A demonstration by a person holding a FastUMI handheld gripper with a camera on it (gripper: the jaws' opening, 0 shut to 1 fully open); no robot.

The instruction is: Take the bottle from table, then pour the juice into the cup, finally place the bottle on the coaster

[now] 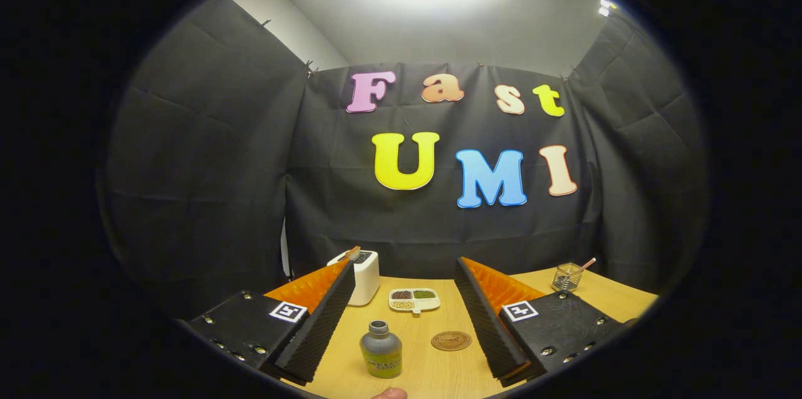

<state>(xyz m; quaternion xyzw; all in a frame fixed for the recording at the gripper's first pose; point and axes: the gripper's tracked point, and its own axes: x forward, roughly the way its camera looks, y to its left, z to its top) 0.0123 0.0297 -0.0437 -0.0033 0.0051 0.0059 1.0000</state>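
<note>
A small bottle [381, 352] with a grey cap and a yellow-green label stands upright on the wooden table [432, 374], low between my two fingers and nearer the left one. A round brown coaster [451, 341] lies flat just right of it, close to the right finger. My gripper [406, 264] is open, its black ribbed pads wide apart and touching nothing. A small pinkish rounded thing [388, 394] peeks in at the nearest edge; I cannot tell what it is.
Beyond the bottle sits a white divided tray [414, 300] with dark and green fillings. A white box-shaped appliance [364, 275] stands by the left fingertip. A small wire basket [567, 277] with a stick in it is at the far right of the table.
</note>
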